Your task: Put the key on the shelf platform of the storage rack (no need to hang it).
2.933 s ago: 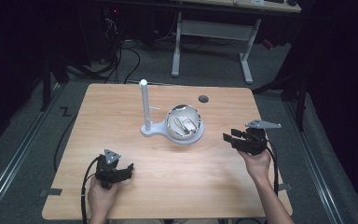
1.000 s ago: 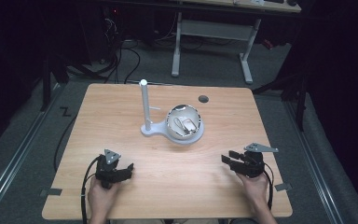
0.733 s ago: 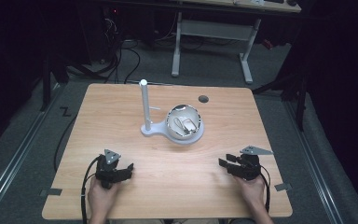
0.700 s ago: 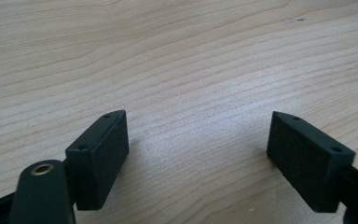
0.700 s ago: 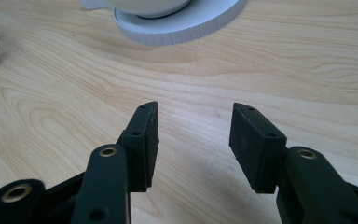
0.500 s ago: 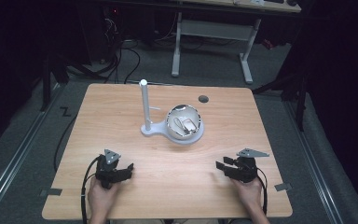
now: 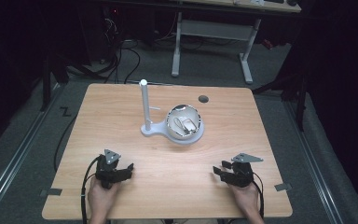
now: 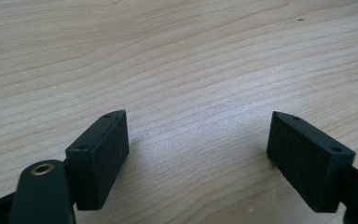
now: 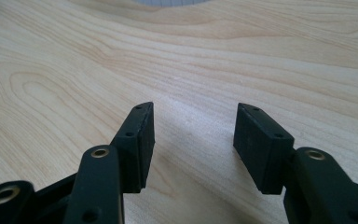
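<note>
A white stand (image 7: 145, 108) with an upright post and a round base stands at the middle of the wooden table (image 7: 121, 107). Beside it sits a shiny bowl (image 7: 183, 122) with small white items inside. My left gripper (image 7: 126, 170) rests near the front left of the table, open, nothing between its pads (image 8: 103, 154). My right gripper (image 7: 219, 170) lies near the front right, also open and empty; in its own view the pads (image 9: 139, 140) hover just over bare wood. Both grippers are well short of the bowl.
A dark round hole (image 7: 203, 99) marks the table's far right part. Cables (image 7: 88, 186) trail from each gripper off the front edge. A white desk frame (image 7: 214, 32) stands on the floor beyond the table.
My right gripper has drawn back from the right middle of the table toward the front edge and settled low. The left gripper has stayed put.
</note>
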The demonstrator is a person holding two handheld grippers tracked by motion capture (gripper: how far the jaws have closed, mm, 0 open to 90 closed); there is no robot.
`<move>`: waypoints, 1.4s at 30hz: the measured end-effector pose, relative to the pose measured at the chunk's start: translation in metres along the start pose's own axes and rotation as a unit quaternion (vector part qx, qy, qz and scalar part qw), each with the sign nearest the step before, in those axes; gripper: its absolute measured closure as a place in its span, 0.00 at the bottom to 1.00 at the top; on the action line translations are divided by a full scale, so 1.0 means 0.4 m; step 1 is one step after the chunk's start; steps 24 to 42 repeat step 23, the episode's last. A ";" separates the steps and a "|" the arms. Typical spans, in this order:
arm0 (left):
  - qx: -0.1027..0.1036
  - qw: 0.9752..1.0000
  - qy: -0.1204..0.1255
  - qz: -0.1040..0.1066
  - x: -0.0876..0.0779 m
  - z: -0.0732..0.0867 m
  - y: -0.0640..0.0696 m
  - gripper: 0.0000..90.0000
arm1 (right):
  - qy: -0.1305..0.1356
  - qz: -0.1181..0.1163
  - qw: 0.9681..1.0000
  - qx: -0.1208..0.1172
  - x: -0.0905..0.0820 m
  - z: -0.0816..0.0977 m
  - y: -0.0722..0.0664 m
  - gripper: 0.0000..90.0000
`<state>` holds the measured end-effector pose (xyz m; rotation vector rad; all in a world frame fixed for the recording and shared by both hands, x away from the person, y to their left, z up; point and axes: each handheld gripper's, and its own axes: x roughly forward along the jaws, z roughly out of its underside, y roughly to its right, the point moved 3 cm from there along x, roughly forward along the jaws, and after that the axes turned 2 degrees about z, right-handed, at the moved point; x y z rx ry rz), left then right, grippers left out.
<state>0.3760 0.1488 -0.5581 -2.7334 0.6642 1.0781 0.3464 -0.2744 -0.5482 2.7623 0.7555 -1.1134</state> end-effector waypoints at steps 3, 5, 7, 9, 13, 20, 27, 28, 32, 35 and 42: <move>0.000 1.000 0.000 0.000 0.000 0.000 0.000 0.23 | -0.002 0.007 1.000 -0.008 0.003 0.004 -0.003 0.53; 0.000 1.000 0.000 0.000 0.000 0.000 0.000 0.23 | -0.002 0.013 1.000 -0.014 0.004 0.005 -0.005 0.52; 0.000 1.000 0.000 0.000 0.000 0.000 0.000 0.23 | -0.002 0.019 1.000 -0.021 0.005 0.005 -0.007 0.51; 0.000 1.000 0.001 -0.001 0.000 0.000 0.001 0.23 | -0.006 0.042 0.997 -0.058 0.010 0.005 -0.013 0.48; 0.000 1.000 0.000 -0.001 0.000 0.000 0.001 0.23 | -0.010 0.047 0.997 -0.065 0.013 0.004 -0.013 0.44; 0.000 1.000 0.001 -0.001 0.000 0.000 0.001 0.23 | -0.009 0.047 0.997 -0.066 0.013 0.004 -0.013 0.44; 0.000 1.000 0.001 -0.001 0.000 0.001 0.001 0.23 | -0.010 0.047 0.997 -0.066 0.013 0.004 -0.013 0.44; 0.000 1.000 0.001 -0.001 0.000 0.001 0.001 0.23 | -0.010 0.047 0.997 -0.066 0.013 0.004 -0.013 0.44; 0.000 1.000 0.001 -0.001 0.000 0.001 0.001 0.23 | -0.010 0.047 0.997 -0.066 0.013 0.004 -0.013 0.44; 0.000 1.000 0.001 -0.001 0.000 0.001 0.001 0.23 | -0.010 0.047 0.997 -0.066 0.013 0.004 -0.013 0.44; 0.000 1.000 0.001 -0.001 0.000 0.001 0.001 0.23 | -0.010 0.047 0.997 -0.066 0.013 0.004 -0.013 0.44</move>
